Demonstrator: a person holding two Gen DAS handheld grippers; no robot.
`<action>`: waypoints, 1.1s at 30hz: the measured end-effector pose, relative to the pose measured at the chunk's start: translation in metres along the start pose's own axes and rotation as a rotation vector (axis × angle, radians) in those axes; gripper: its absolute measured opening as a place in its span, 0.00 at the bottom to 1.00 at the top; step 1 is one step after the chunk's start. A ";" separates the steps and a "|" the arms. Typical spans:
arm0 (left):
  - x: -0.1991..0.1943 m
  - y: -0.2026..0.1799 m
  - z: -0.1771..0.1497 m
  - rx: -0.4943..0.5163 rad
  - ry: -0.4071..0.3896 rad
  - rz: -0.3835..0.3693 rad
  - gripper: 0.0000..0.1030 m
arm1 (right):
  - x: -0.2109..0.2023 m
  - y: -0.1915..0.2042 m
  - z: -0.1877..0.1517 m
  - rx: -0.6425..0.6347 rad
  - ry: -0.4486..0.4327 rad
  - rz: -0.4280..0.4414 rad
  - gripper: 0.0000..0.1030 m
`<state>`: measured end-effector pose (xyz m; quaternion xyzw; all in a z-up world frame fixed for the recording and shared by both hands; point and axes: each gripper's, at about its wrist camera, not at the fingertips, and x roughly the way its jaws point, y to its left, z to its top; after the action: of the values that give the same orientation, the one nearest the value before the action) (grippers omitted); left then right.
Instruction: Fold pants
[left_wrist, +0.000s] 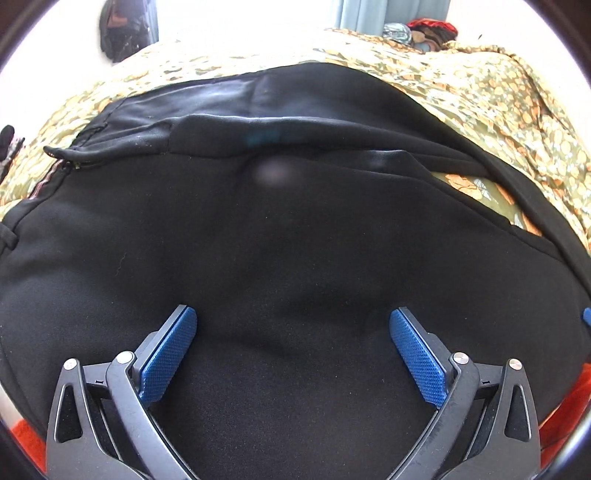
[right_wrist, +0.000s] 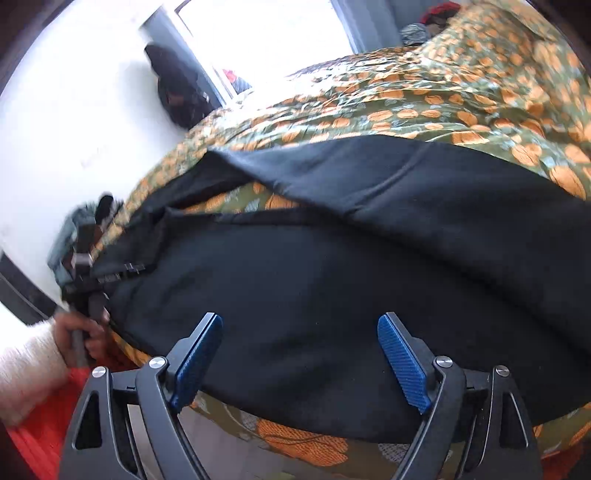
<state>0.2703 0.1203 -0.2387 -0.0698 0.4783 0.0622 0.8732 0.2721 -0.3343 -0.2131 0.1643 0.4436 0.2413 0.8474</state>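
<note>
Black pants (left_wrist: 280, 236) lie spread on a bed with a green and orange floral cover (left_wrist: 498, 96). In the left wrist view the waistband and zipper end sit at the far left. My left gripper (left_wrist: 293, 321) is open, its blue pads wide apart just above the black fabric, holding nothing. In the right wrist view the pants (right_wrist: 332, 280) cover the near bed, one leg folded over at the back. My right gripper (right_wrist: 299, 328) is open over the pants' near edge, holding nothing. The left gripper (right_wrist: 86, 266) and the hand holding it show at the left.
The floral cover (right_wrist: 443, 92) stretches to the back and right. Red fabric (right_wrist: 40, 439) lies at the near edge below the bed. A dark bag (right_wrist: 177, 92) hangs on the white wall by a bright window. Piled clothes (left_wrist: 424, 31) sit at the far end.
</note>
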 end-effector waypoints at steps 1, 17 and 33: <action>0.000 -0.001 -0.002 0.000 -0.010 0.004 0.99 | -0.004 -0.014 0.002 0.083 -0.028 -0.002 0.83; -0.026 0.004 0.096 -0.200 0.008 -0.226 0.99 | -0.087 -0.105 0.030 0.489 -0.323 -0.049 0.07; 0.058 0.002 0.201 -0.406 0.134 -0.457 0.08 | -0.206 -0.026 0.032 0.088 -0.358 0.293 0.06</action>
<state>0.4675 0.1608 -0.1804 -0.3522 0.4844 -0.0463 0.7995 0.2041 -0.4720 -0.0696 0.3036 0.2679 0.3092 0.8605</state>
